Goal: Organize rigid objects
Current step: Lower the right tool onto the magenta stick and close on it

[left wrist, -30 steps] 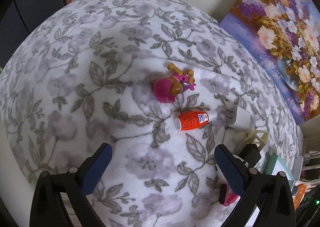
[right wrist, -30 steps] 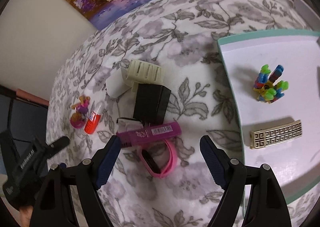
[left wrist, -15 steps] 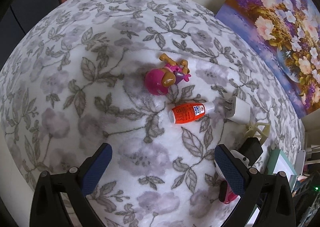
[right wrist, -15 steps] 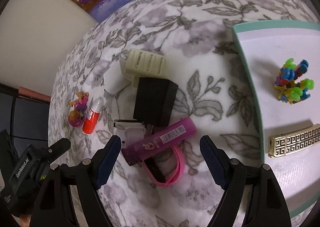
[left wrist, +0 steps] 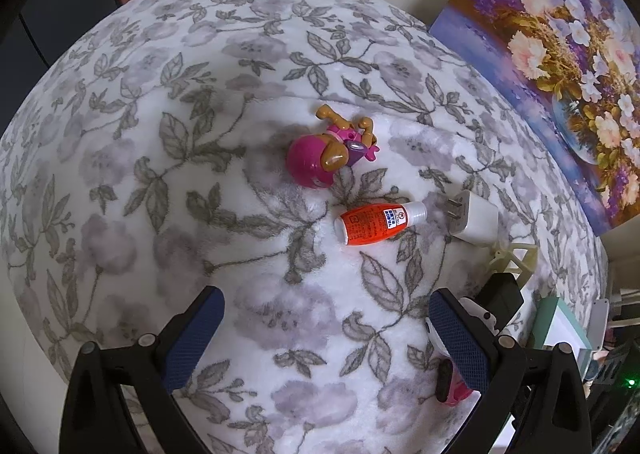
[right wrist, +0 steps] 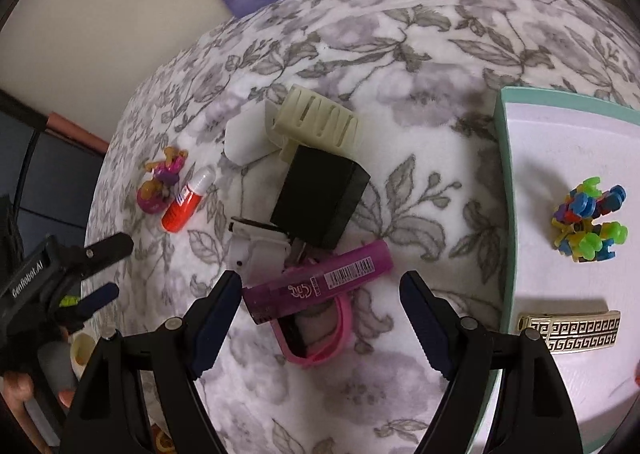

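Over the last second the right tool has closed in on the purple lighter, jaws apart and straddling it — the grasp is not yet made. The left tool hangs open, well short of the orange bottle. The tray is the likely destination.

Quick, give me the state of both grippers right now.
Left gripper: open, holding nothing, above the floral cloth.
Right gripper: open, holding nothing, fingers on either side of the purple lighter.

Pink band half under purple lighter; tray cropped rightward.
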`<control>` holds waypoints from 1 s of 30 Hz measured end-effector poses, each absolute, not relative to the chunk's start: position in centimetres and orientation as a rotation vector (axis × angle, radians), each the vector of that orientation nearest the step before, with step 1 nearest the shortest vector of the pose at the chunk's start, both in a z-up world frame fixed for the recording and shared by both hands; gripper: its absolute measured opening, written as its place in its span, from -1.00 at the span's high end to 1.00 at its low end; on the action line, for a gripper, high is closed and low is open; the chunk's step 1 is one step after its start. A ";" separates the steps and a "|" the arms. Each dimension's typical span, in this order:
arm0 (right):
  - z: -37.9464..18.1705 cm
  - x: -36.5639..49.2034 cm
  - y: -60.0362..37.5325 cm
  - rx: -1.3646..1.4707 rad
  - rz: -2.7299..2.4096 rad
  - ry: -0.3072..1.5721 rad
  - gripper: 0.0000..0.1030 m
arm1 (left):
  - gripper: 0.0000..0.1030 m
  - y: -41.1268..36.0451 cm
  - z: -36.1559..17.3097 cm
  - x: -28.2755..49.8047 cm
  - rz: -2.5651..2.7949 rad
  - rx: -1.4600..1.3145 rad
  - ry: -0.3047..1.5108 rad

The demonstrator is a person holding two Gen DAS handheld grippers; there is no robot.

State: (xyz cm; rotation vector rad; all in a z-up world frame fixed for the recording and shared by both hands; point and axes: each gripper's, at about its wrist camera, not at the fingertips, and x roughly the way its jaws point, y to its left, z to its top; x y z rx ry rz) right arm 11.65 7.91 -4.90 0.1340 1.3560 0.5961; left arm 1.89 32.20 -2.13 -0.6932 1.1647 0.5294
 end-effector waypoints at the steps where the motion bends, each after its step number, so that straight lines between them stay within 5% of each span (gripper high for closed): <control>1: -5.0 11.6 8.0 0.127 0.601 1.358 -0.59 | -1.00 32.2 -2.1 1.9 0.529 -0.693 1.164; 30: -4.3 10.1 10.3 -0.239 0.701 1.222 -0.62 | -1.00 31.4 -2.0 2.3 0.510 -0.679 1.177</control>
